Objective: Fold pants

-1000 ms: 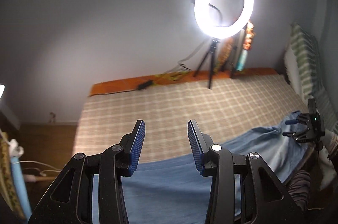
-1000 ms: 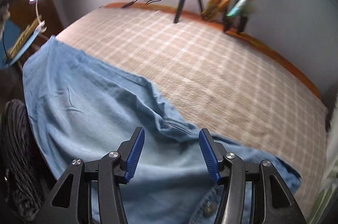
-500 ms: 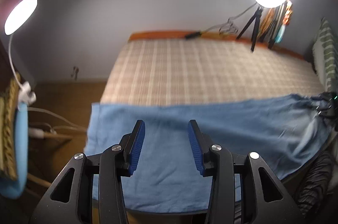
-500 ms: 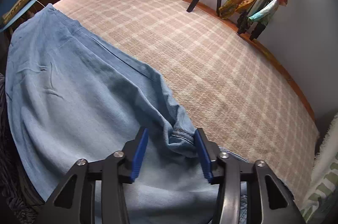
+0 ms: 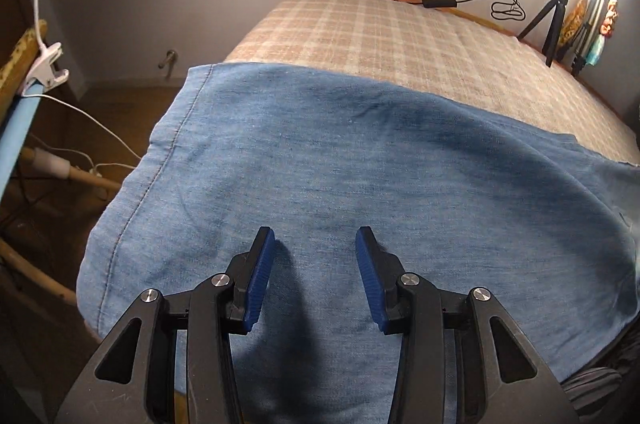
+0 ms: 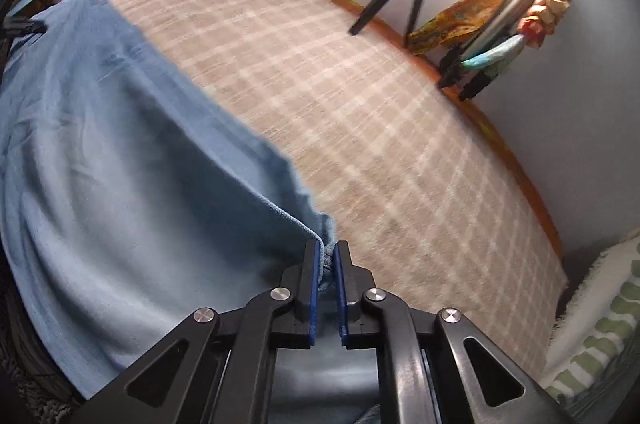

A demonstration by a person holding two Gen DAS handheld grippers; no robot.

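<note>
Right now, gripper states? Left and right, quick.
Left gripper: open, holding nothing, hovering over the blue pants.
Right gripper: closed on a bunched edge of the pants.

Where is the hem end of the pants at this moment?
In the left wrist view the stitched hem lies at the left side of the pants, over the plaid bed's corner, left of and beyond the open left gripper.
</note>
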